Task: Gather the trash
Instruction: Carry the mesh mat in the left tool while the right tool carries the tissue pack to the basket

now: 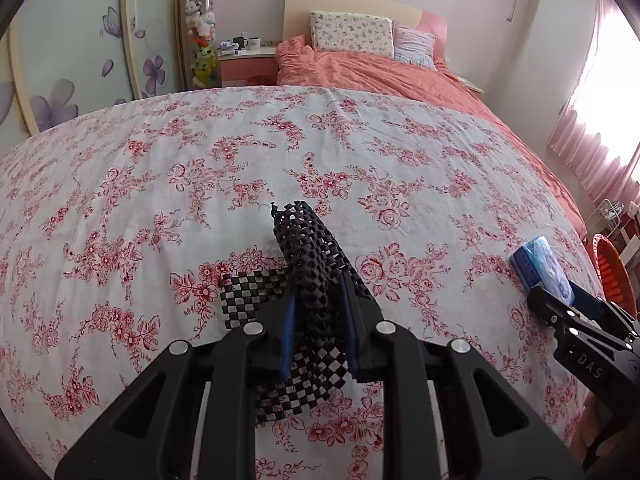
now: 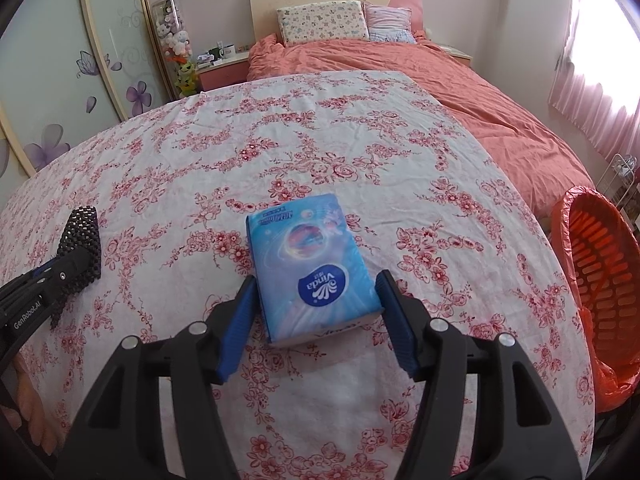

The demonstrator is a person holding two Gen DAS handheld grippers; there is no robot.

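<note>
While my left gripper [image 1: 316, 320] is clamped on the rolled black mesh mat [image 1: 306, 256] just above the floral sheet [image 1: 160, 184] ready for binning, over on the right wrist my right gripper [image 2: 318, 320] sits open around the blue tissue pack [image 2: 310, 264], pads seemingly not squeezing yet, orange bin [image 2: 600, 264] waiting by the bed edge.

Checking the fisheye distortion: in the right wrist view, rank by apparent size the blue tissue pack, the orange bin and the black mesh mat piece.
1. Orange slatted plastic bin, partly cut off by the edge.
2. Blue plastic tissue pack, though nearest the camera.
3. Black mesh mat piece, clearly smallest.
</note>
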